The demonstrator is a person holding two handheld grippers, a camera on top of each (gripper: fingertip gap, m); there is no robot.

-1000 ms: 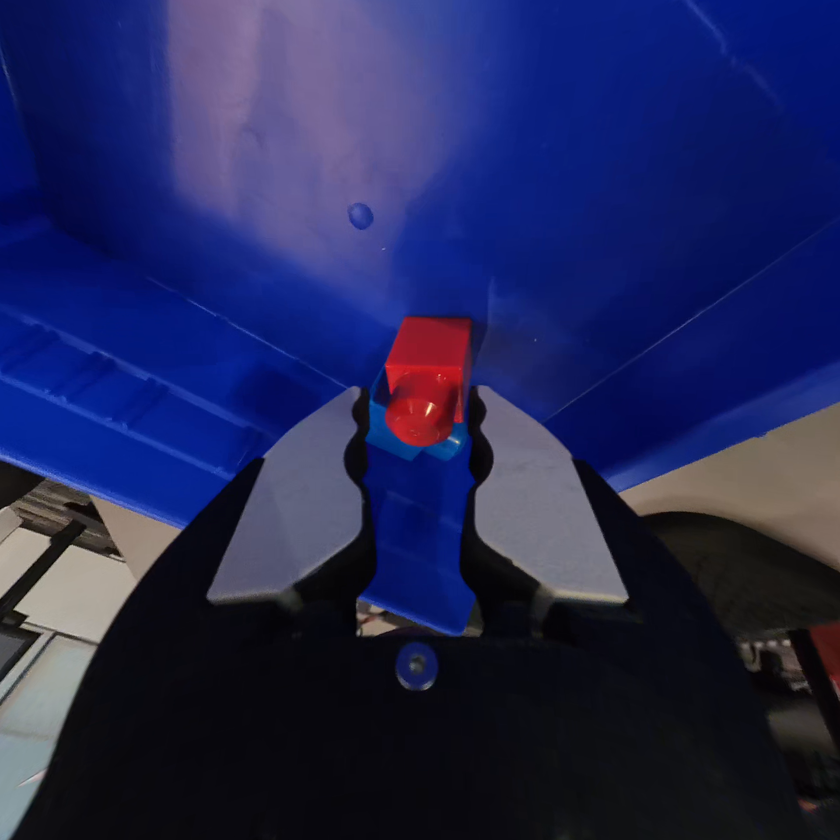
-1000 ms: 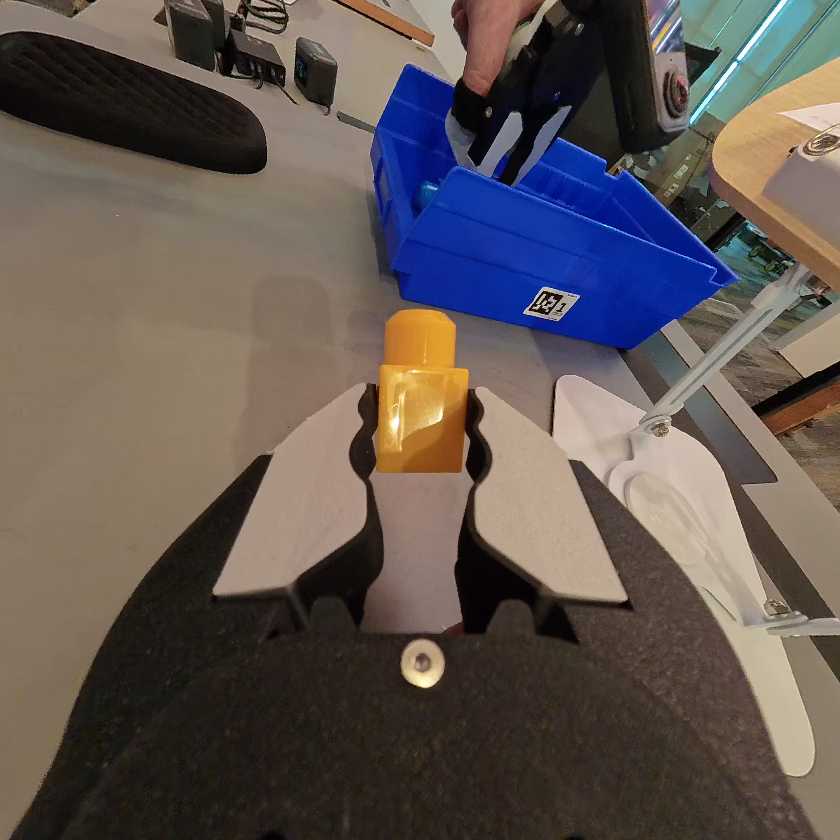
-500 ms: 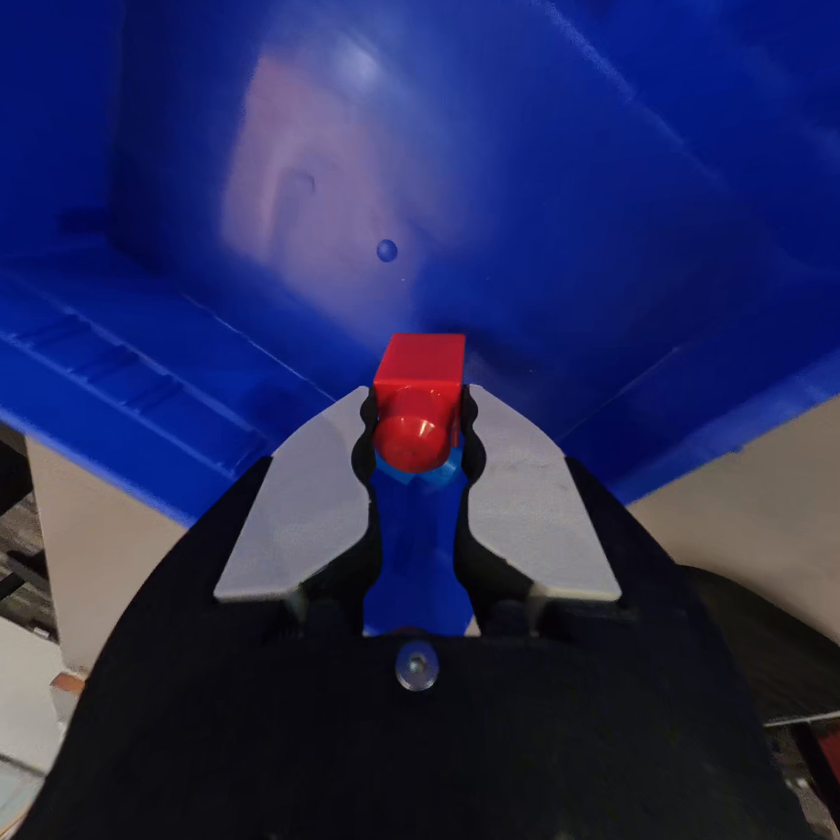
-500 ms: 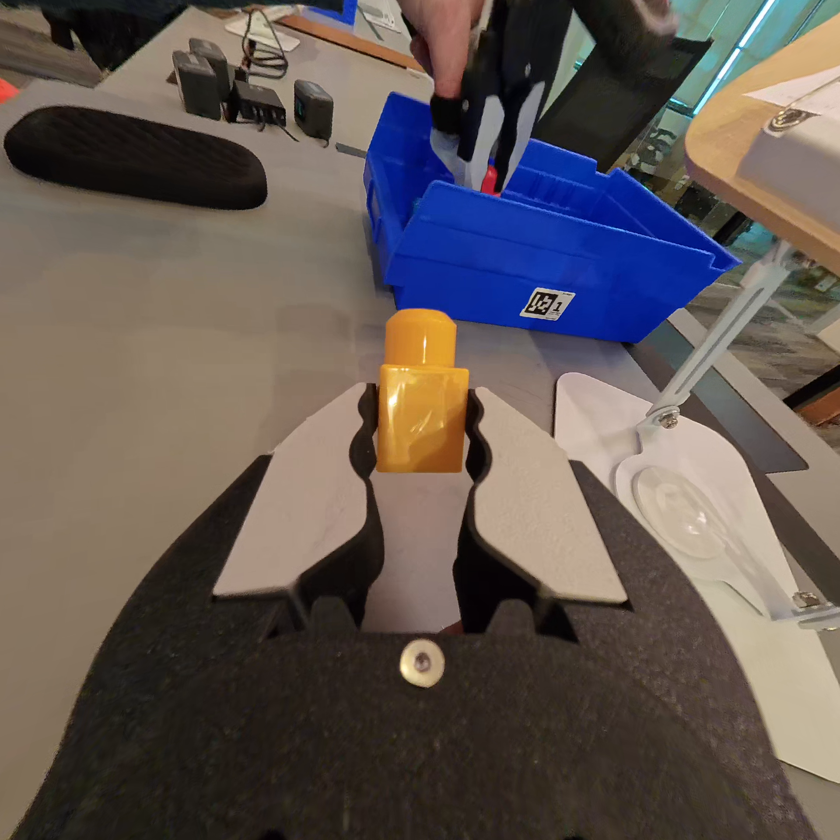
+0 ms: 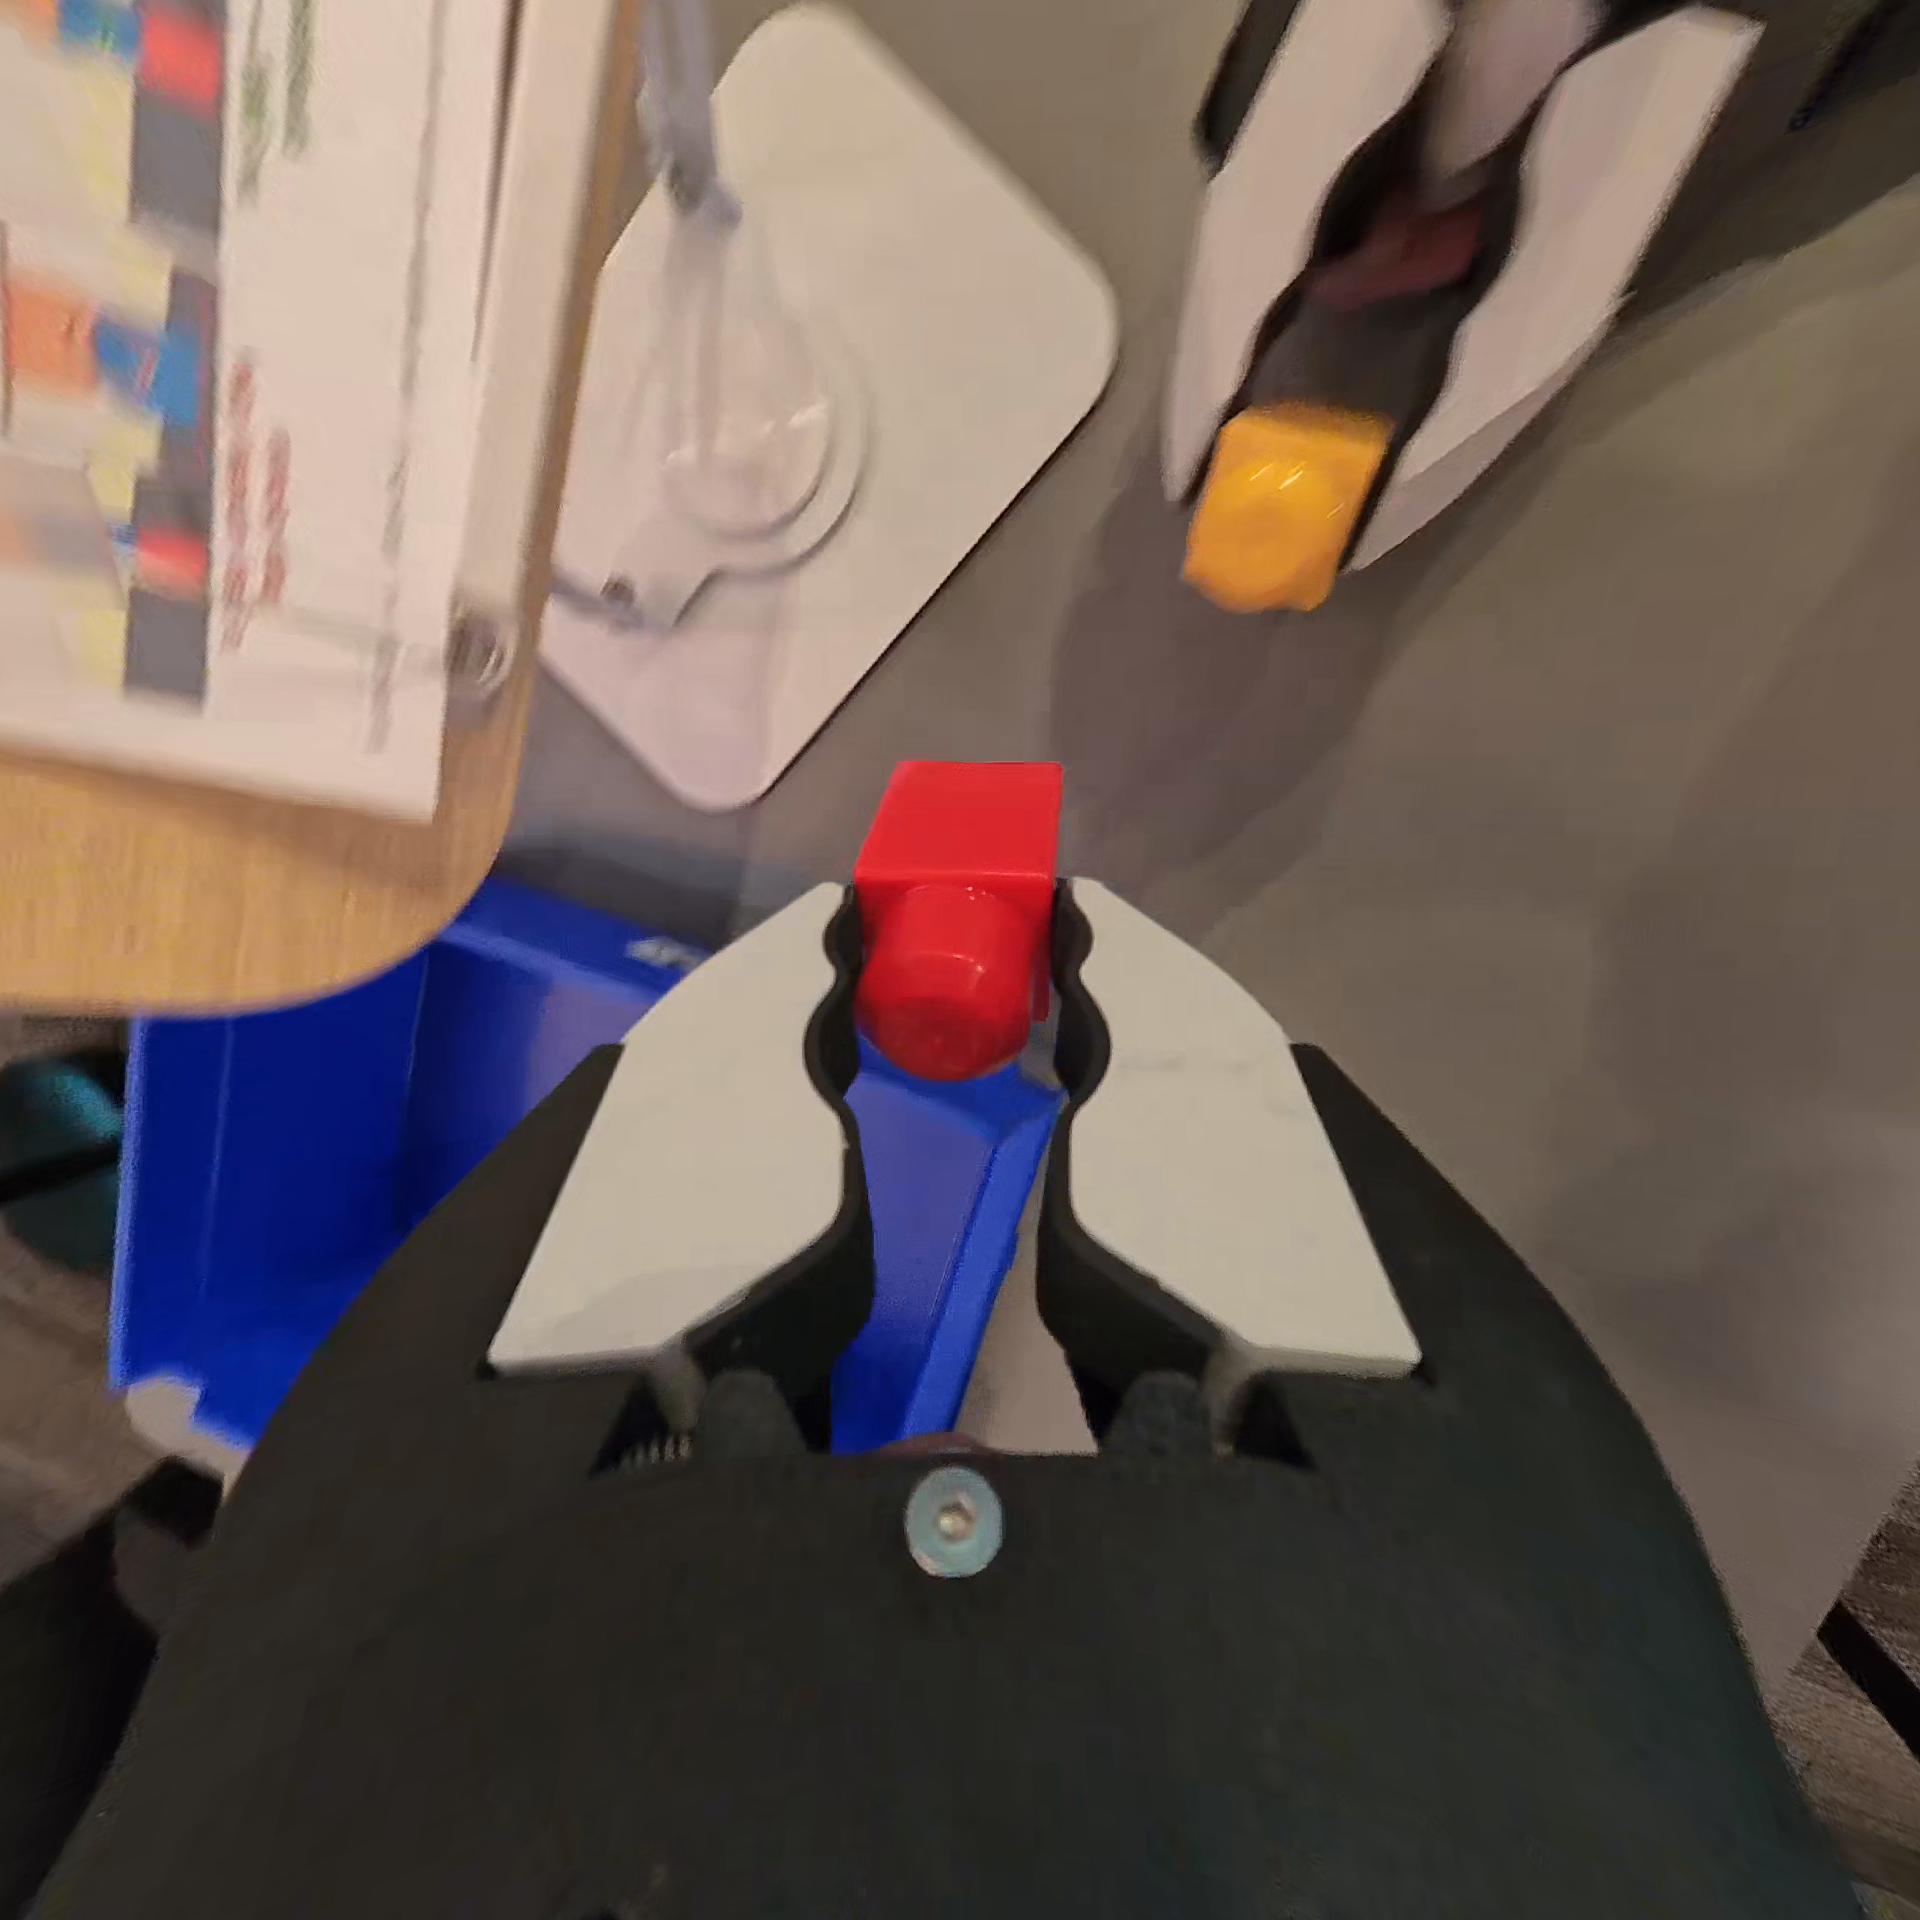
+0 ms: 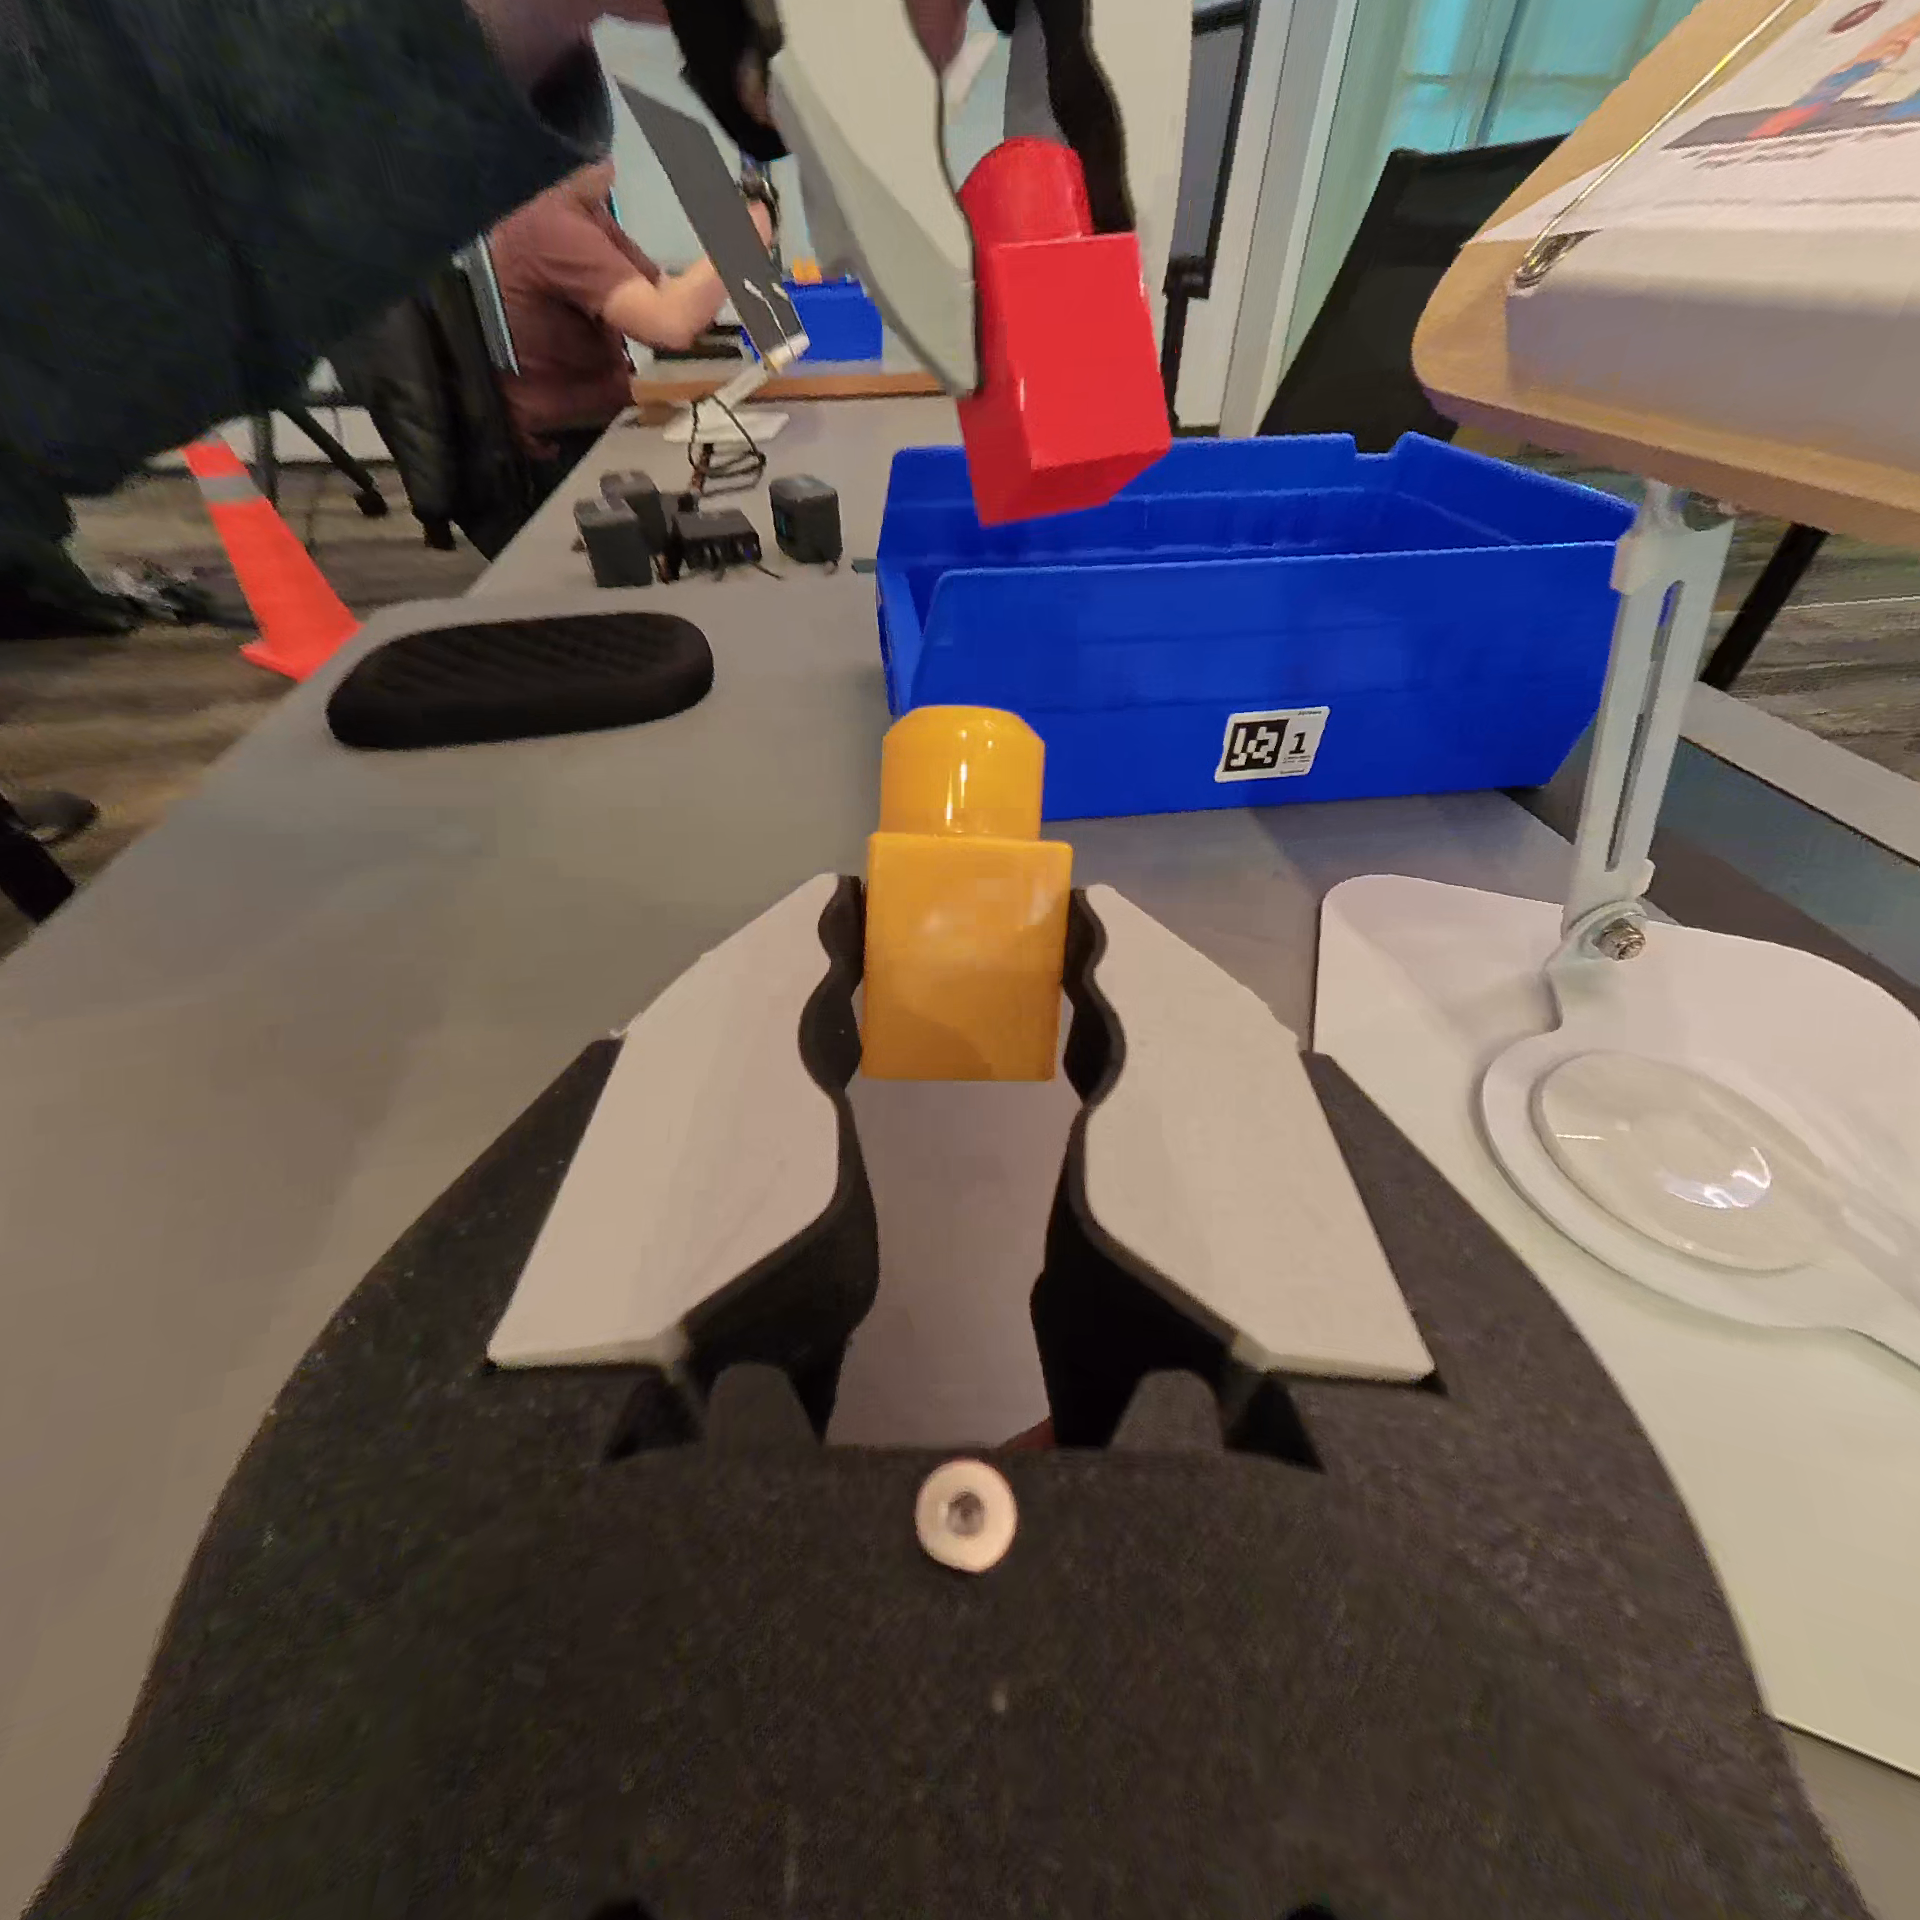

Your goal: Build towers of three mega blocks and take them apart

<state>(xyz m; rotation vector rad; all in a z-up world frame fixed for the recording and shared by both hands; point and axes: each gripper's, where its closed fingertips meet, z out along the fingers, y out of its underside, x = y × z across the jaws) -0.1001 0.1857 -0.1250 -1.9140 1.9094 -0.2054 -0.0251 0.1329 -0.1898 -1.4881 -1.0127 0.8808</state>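
Observation:
My left gripper (image 5: 954,914) is shut on a red block (image 5: 961,831), stud toward the camera, held in the air above the near wall of the blue bin (image 5: 312,1143). In the right wrist view the left gripper (image 6: 1023,301) and the red block (image 6: 1060,364) hang high above the bin (image 6: 1247,644). My right gripper (image 6: 961,914) is shut on a yellow block (image 6: 961,956), stud pointing away, low over the grey table (image 6: 416,935). It shows in the left wrist view (image 5: 1288,499) with the yellow block (image 5: 1278,509), beyond the red block.
A white stand base (image 6: 1455,1039) with a clear suction cup (image 6: 1662,1164) lies right of my right gripper; its wooden board (image 6: 1662,343) overhangs the bin. A black pad (image 6: 520,675), small black devices (image 6: 707,530) and an orange cone (image 6: 270,561) sit at the left.
My left gripper has lifted the red block out of the blue bin and swung toward the right gripper. The right gripper still holds the yellow block and has tilted level.

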